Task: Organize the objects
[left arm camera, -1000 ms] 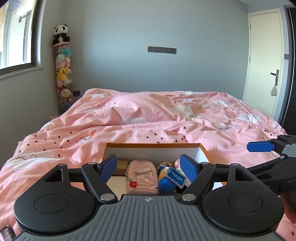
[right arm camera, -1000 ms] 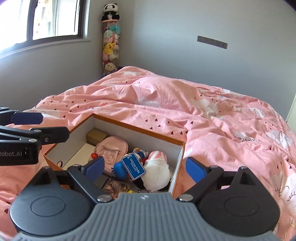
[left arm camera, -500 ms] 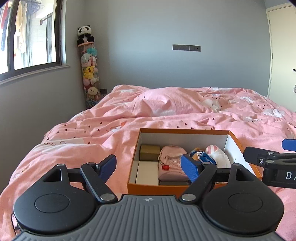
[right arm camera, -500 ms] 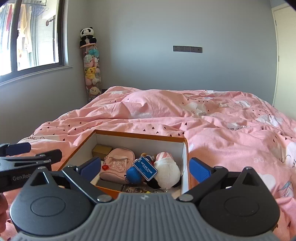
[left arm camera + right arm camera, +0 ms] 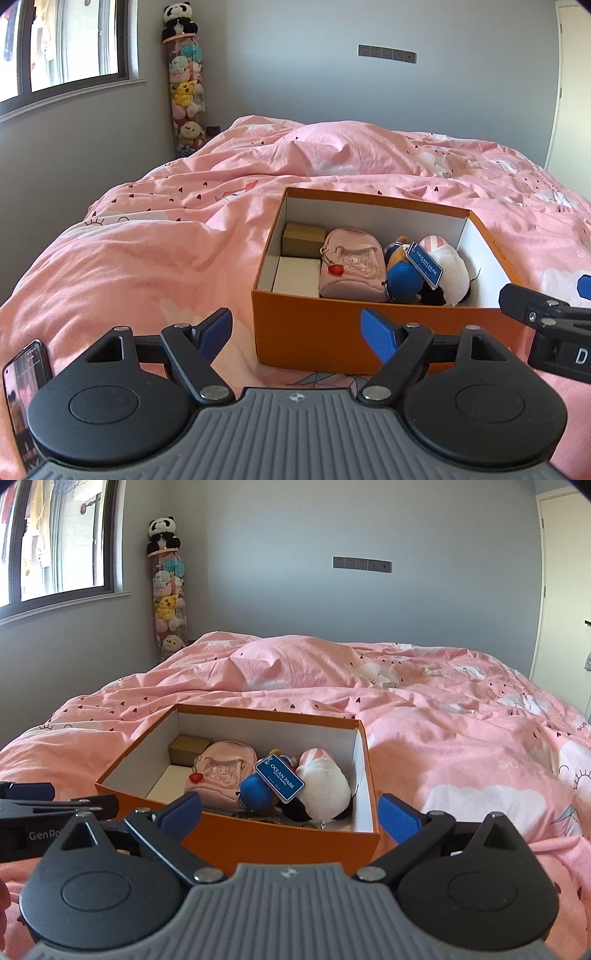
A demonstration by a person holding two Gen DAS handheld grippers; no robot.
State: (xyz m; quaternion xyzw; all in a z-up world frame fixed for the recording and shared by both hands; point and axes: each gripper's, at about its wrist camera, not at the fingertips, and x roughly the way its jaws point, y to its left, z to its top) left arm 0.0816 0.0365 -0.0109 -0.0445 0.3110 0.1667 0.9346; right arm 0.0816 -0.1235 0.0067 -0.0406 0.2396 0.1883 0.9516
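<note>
An open orange box (image 5: 321, 328) (image 5: 258, 834) sits on the pink bed. Inside are a small pink backpack (image 5: 351, 264) (image 5: 218, 771), a blue-and-orange plush with a blue tag (image 5: 404, 275) (image 5: 258, 792), a white plush (image 5: 448, 271) (image 5: 323, 786), a tan block (image 5: 303, 240) and a white block (image 5: 297, 280). My left gripper (image 5: 297, 330) is open and empty, just in front of the box's left corner. My right gripper (image 5: 290, 814) is open and empty, at the box's front wall.
The pink duvet (image 5: 166, 251) covers the whole bed. A phone (image 5: 22, 387) lies at the lower left. A tube of plush toys (image 5: 184, 92) topped by a panda stands in the far corner by the window. A door (image 5: 572, 81) is at the right.
Both grippers have pulled back and up from the box. The box now lies wholly in front of them. Both stay open and empty.
</note>
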